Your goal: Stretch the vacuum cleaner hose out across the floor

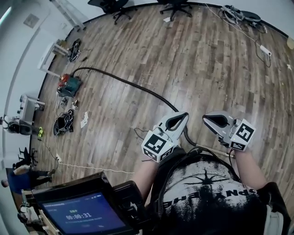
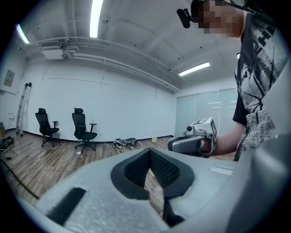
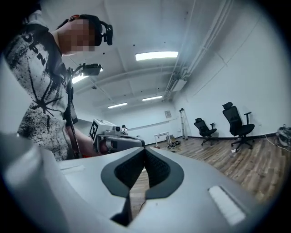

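Note:
A black vacuum hose (image 1: 138,88) lies on the wooden floor. It runs from the red and teal vacuum cleaner (image 1: 69,85) at the left in a long curve toward my feet, and its near end passes under my left gripper. My left gripper (image 1: 184,114) is held above that near end, jaws shut with nothing between them. Just to its right, my right gripper (image 1: 205,118) is also shut and empty. Each gripper view shows its own closed jaws, left (image 2: 149,153) and right (image 3: 145,151), pointing across the room with the other gripper alongside.
Two office chairs (image 1: 121,7) stand at the far wall, with a cable pile (image 1: 241,16) and a power strip (image 1: 265,50) at the far right. Cable bundles (image 1: 62,124) and a white shelf (image 1: 50,53) line the left wall. A screen device (image 1: 82,213) sits at the bottom left.

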Motion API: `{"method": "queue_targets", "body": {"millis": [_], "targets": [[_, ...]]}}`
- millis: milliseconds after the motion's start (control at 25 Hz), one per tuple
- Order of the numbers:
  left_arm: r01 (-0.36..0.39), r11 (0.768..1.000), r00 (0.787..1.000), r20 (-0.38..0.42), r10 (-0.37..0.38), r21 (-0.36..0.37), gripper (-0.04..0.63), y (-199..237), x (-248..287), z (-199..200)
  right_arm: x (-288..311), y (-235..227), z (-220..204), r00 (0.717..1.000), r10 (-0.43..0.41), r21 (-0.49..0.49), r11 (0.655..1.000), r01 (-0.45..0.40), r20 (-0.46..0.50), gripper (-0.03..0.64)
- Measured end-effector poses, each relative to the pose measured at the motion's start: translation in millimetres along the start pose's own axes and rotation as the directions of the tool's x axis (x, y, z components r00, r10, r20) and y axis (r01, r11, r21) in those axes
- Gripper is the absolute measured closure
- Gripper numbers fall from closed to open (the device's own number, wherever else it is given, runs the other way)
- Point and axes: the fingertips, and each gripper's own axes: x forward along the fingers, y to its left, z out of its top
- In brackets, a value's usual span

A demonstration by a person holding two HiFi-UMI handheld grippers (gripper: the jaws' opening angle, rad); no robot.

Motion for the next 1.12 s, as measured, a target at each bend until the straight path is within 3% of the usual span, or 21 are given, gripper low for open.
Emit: {"method": "queue_targets", "body": {"millis": [200, 440, 680, 1120], "targets": [[0.024, 1.000, 1.000, -0.014, -0.024, -0.002, 0.595, -20.1, 0.3, 2.3, -11.5, 10.5, -5.6, 1.000, -0.014, -0.020, 1.000, 0.014, 0.000, 0.611], [0.086, 0.995, 0.996, -0.011, -0.085, 0.046, 0.595, -36.6, 14.3, 12.3, -33.8, 1.7, -9.3, 0.995, -0.101, -0.048, 0.994, 0.102, 0.017, 0.611], [0.107, 0.993, 0.994, -0.012, -0.106, 0.053, 0.595, -45.2, 14.0, 7.8, -36.7, 4.2, -17.1, 0.989, -0.147, -0.095, 0.985, 0.143, -0.030, 0.611], [0.068, 0.997, 0.998, 0.008, -0.068, 0.022, 0.595, -37.8, 0.8, -0.9, -26.3, 13.4, -13.7, 0.988, -0.132, -0.150, 0.981, 0.120, -0.074, 0.611]]}}
